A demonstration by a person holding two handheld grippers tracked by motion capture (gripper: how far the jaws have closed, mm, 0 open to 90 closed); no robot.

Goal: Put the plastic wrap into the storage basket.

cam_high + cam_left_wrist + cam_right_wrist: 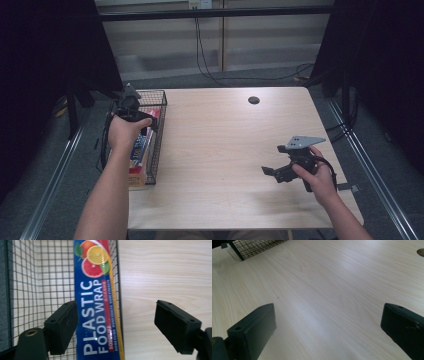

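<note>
Pale wood-grain table point(225, 150) in a dim room, with a black wire basket point(159, 100) standing at its left edge. Inside the basket lies a long box of plastic food wrap point(98, 305), pressed against the basket's right-hand mesh wall. The left gripper point(115, 327) hangs directly above the basket, jaws spread wide and holding nothing. In the left gripper view, one jaw stands over the basket's bare mesh floor and the other over open table beyond the wall, so box and wall both fall between them. The box's long axis runs along the gripper's line of sight, across the closing direction of the jaws. The box is dark blue with white lettering, a yellow edge stripe and pictured citrus slices at its far end. The right gripper point(280, 172), jaws likewise wide apart and empty, is held low over the table's right side, well apart from the basket; the left hand point(125, 131) is much the nearer.
</note>
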